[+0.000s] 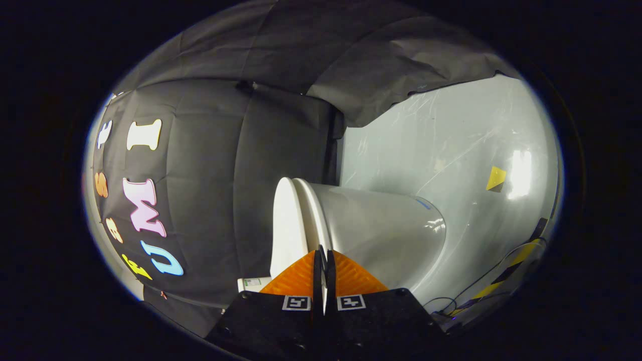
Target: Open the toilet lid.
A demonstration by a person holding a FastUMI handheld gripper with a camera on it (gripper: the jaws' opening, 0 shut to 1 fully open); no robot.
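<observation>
Toilet (381, 225) appears rolled sideways w/ bowl toward white floor (451, 150); lid (287, 225) down on the seat — edge running vertically, just ahead of gripper (323, 253), fingers pressed together, pinching nothing.

A black cloth wall (215, 200) hangs in creased panels, and a second sheet of it (381, 65) drapes over the top edge of a glossy pale panel (451, 150). That panel carries a small yellow patch (496, 177) beside a bright glare of light (520, 174). Near its far lower edge runs a yellow-and-black striped strip (506, 273), with thin dark cables (469, 291) looping close beside it.
</observation>
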